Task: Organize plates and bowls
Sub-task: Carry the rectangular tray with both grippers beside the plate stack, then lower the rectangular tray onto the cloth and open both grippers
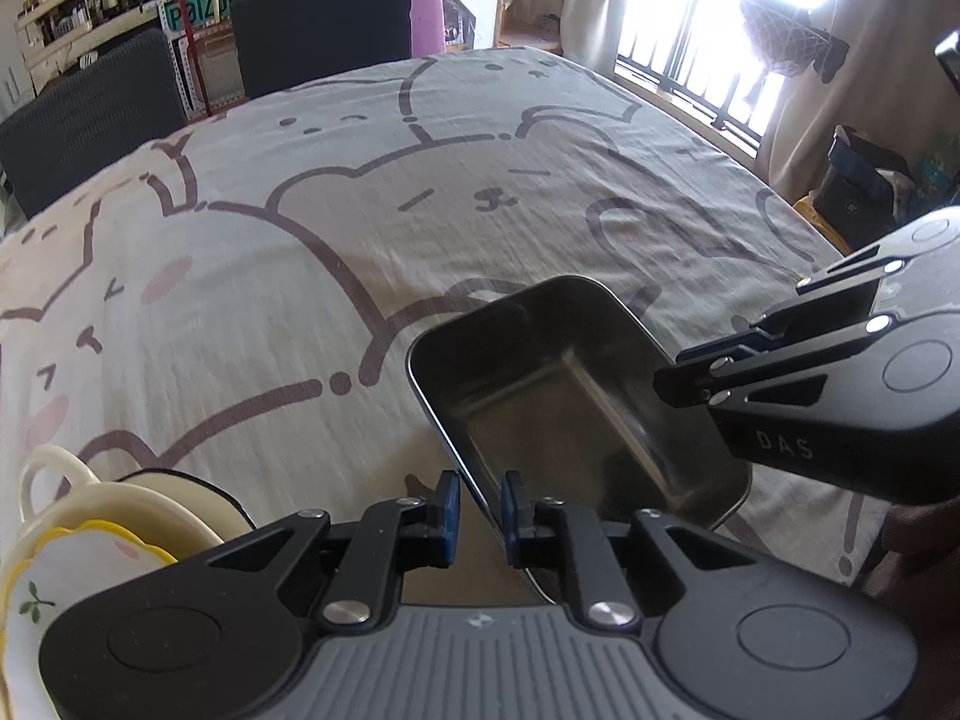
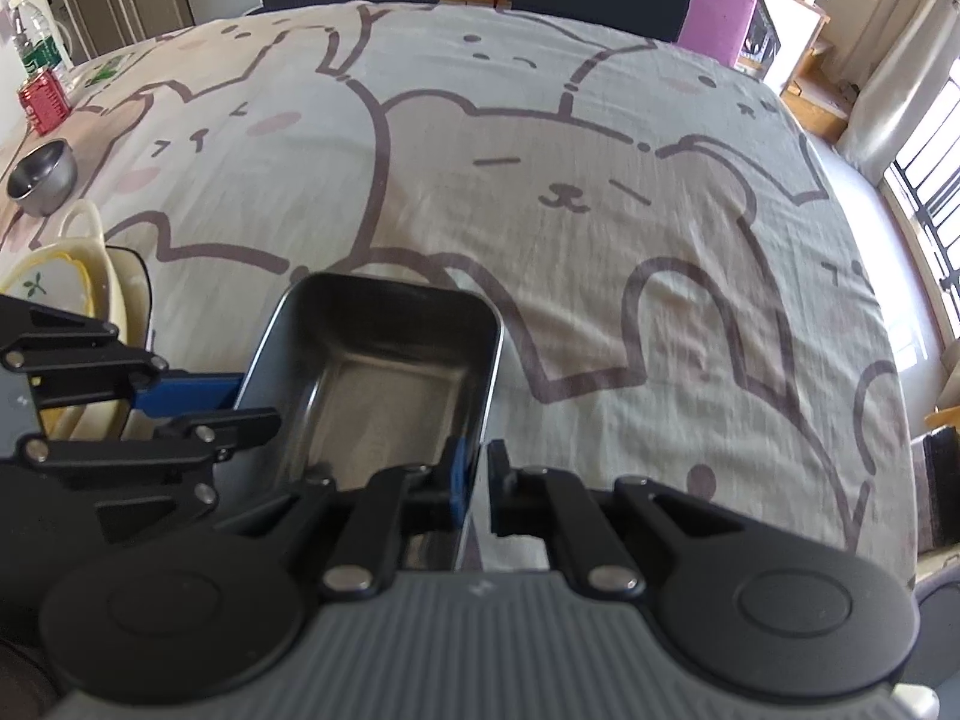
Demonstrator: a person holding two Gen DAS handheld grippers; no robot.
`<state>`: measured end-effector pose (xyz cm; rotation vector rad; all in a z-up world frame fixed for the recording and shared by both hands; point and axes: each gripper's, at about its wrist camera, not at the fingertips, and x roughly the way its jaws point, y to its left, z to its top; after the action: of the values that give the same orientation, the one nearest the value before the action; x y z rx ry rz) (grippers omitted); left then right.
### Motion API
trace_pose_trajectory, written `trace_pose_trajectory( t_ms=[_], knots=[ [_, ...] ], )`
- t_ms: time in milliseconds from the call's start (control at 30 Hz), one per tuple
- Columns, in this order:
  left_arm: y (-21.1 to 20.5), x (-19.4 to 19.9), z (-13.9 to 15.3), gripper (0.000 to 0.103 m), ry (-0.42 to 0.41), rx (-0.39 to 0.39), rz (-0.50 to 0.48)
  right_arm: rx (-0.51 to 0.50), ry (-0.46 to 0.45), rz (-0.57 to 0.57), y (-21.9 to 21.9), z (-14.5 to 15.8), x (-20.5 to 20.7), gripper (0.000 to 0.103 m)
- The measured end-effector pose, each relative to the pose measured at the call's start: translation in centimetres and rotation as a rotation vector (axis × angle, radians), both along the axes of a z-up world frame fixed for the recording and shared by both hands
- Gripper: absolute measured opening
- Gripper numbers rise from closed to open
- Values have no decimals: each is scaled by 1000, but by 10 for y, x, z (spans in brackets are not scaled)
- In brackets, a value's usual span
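A rectangular steel tray (image 1: 558, 396) sits low over the cartoon-bear cloth, and I cannot tell whether it rests on it. My left gripper (image 1: 480, 504) straddles its near-left rim. The blue pads stand a little apart with the thin wall between them and a gap on one side. My right gripper (image 2: 477, 480) is shut on the tray's (image 2: 384, 378) right wall. Each view shows the other gripper at the tray's side: the right gripper (image 1: 678, 369) and the left gripper (image 2: 252, 405).
A cream handled dish with a yellow-rimmed flower plate (image 1: 90, 534) in it stands just left of the tray; the same stack (image 2: 60, 276) shows at the left edge. Farther left are a small steel bowl (image 2: 42, 177) and a red can (image 2: 42, 99). Dark chairs (image 1: 324, 24) line the far side.
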<state>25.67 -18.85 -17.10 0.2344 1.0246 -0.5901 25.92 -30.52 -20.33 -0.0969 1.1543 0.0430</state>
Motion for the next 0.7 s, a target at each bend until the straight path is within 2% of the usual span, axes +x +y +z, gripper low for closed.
trace_pose_trajectory(
  t_ms=[300, 700],
  knots=[
    [4, 5, -3, 18, 39, -50, 31, 0, 24, -2, -2, -8, 6, 8],
    [3, 6, -2, 18, 44, -64, 37, 20, 12, -33, -9, -9, 10, 11]
  ],
)
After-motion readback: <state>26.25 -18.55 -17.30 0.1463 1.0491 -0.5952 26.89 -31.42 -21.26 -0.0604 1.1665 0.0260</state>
